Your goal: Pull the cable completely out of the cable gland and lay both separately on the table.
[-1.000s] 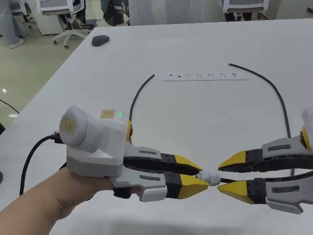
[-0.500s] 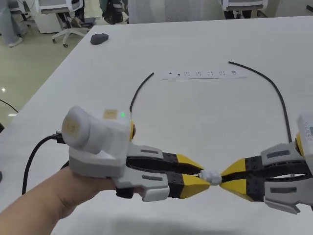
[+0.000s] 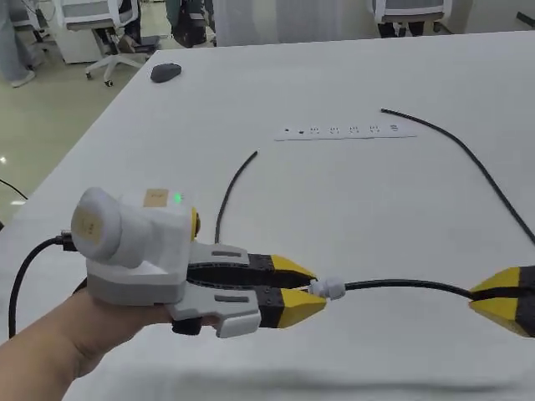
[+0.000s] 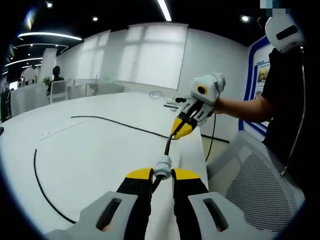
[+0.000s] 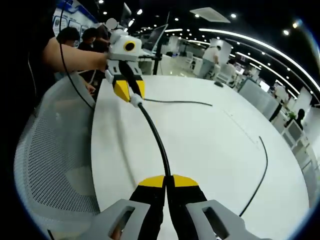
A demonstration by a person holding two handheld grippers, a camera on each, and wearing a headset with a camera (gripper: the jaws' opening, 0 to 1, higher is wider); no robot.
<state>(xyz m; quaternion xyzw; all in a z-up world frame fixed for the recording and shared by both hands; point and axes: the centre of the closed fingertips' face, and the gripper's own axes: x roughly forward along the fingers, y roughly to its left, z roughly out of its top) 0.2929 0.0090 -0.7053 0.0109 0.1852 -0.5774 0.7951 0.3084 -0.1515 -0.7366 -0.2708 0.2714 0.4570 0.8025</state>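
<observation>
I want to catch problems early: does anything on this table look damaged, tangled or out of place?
Nothing stands out. The left claw grips the white cable gland, and the right claw grips the black cable, which runs between them without kinks. A second black cable lies loose on the table.
</observation>
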